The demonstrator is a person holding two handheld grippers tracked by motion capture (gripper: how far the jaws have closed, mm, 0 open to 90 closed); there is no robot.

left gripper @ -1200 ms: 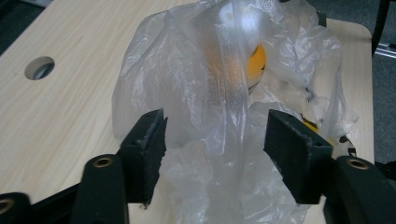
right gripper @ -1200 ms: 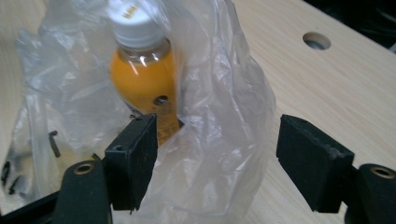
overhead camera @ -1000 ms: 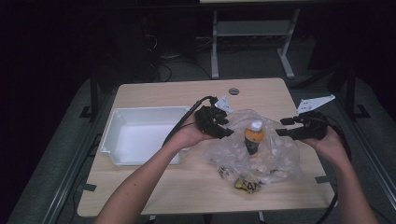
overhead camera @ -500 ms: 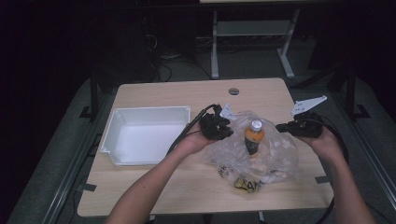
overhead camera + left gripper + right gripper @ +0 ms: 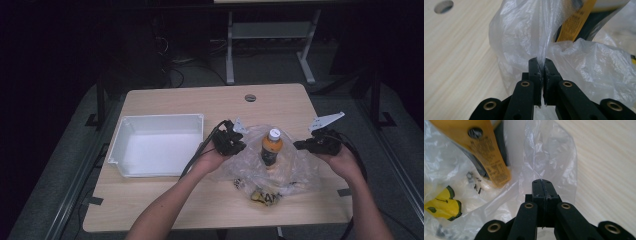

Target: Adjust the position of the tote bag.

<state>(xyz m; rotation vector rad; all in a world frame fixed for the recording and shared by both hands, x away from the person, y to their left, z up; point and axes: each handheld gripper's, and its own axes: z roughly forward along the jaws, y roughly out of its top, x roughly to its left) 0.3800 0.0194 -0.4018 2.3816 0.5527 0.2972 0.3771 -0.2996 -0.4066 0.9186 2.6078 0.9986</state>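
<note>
Clear plastic bag [image 5: 272, 165] on a pale wooden table [image 5: 165, 205], gripped at both sides. Left gripper [image 5: 231, 143]: jaws closed on a gathered fold of the bag's film, which rises as a thin pleat from between the pads in the left gripper view [image 5: 541, 53]; these jaws have just been closing, with the film between them. Right gripper [image 5: 305, 145]: jaws pressed together on the opposite edge of the bag, the film pinched flat between them in the right gripper view [image 5: 544, 162]. Between the two grippers, inside the bag, stands an upright bottle [image 5: 271, 148] with orange contents, a white cap and a dark label; just past each gripper's closed tips it shows through the film as a yellow label panel [image 5: 492, 160]. Nearer the person than the grippers, a yellow-and-black packet [image 5: 265, 196] lies in the bag's lower part. Beyond the left gripper, away from the bag, sits a white plastic tray [image 5: 125, 140], well apart from the right gripper. Past both grippers, towards the far edge, a round cable hole [image 5: 250, 97] pierces the tabletop.
</note>
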